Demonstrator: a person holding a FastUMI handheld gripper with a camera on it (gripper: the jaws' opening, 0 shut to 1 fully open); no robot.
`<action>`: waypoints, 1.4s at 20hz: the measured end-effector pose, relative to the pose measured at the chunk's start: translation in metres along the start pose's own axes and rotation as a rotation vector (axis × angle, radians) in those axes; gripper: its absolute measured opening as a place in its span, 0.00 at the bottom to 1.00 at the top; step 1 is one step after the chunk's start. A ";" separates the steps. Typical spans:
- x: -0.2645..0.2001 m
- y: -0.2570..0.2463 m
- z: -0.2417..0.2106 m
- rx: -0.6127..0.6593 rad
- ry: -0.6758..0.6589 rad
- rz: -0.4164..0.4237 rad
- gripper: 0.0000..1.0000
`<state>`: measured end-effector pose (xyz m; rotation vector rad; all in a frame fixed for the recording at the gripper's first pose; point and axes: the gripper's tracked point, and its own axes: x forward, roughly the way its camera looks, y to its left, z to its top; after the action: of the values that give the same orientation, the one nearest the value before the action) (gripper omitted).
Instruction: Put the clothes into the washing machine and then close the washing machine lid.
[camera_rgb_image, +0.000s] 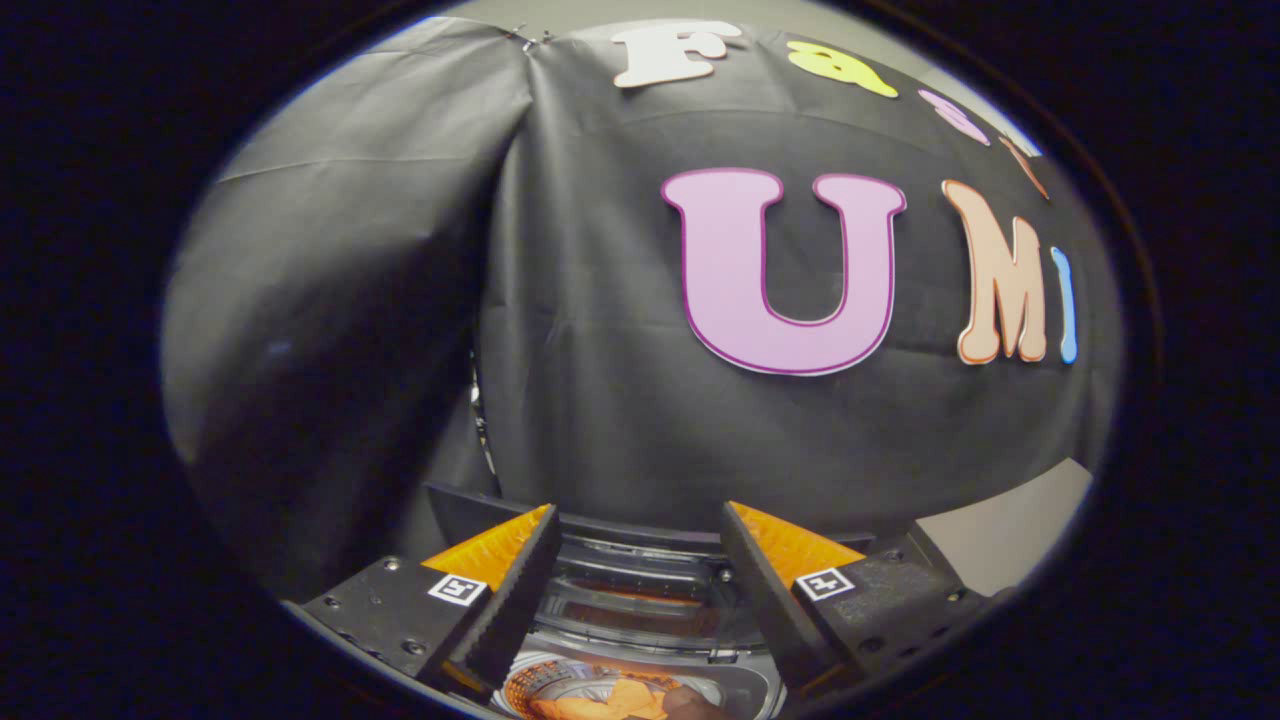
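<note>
- Hovering above the washing machine (640, 590), the tongs (640, 580) stand open, holding nothing.
- Orange clothes (610, 697) lie inside the drum, below and between the fingers.
- Lid raised behind.

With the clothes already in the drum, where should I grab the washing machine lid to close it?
Grip the lid by its free upper edge, coming from above and in front. It looks raised behind the drum, where orange clothes lie, so that edge seems the most reachable part. The tool is open, fingers either side of the lid, holding nothing.
</note>
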<state>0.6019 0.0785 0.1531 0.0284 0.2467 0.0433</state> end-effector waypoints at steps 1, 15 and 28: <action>0.012 -0.003 -0.004 0.003 0.023 -0.018 0.97; 0.081 -0.022 -0.036 0.086 0.145 -0.146 0.97; 0.085 -0.025 -0.037 0.088 0.153 -0.110 0.98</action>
<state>0.6764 0.0580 0.0955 0.0996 0.4024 -0.0755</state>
